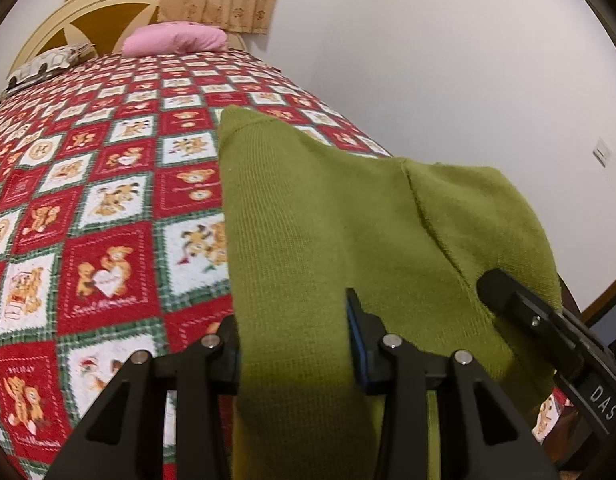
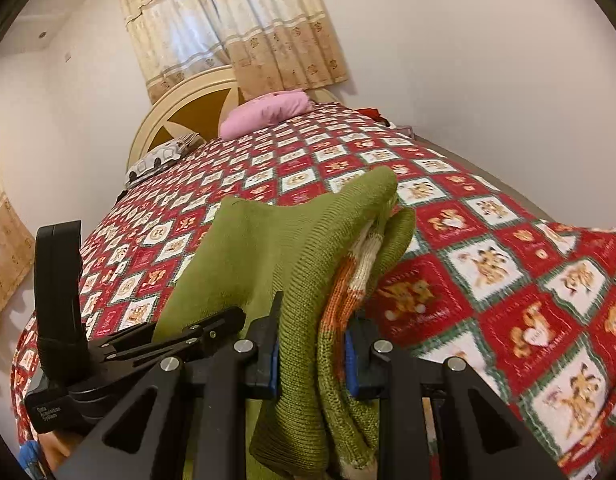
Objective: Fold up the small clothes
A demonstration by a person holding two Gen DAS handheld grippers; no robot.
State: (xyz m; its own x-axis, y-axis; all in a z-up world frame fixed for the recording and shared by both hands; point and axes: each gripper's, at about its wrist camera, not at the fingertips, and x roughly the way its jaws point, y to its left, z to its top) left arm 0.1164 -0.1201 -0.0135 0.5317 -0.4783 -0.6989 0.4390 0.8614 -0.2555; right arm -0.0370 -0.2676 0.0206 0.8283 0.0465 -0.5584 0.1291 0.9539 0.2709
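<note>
A small green knit sweater [image 1: 327,220] with an orange and cream striped part [image 2: 349,276] is held up above the bed between both grippers. My left gripper [image 1: 294,344] is shut on a thick fold of the green knit. My right gripper [image 2: 311,350] is shut on a bunched edge of the same sweater; it also shows at the right of the left wrist view [image 1: 519,304]. The left gripper shows at the left of the right wrist view [image 2: 212,328]. The sweater's lower part hangs out of sight below the fingers.
The bed has a red, white and green teddy-bear quilt [image 1: 108,200]. A pink pillow [image 2: 268,112] and a patterned pillow [image 2: 160,160] lie by the cream headboard [image 2: 188,100]. A white wall runs along the bed's right side [image 1: 447,60]. Curtains [image 2: 228,32] hang behind.
</note>
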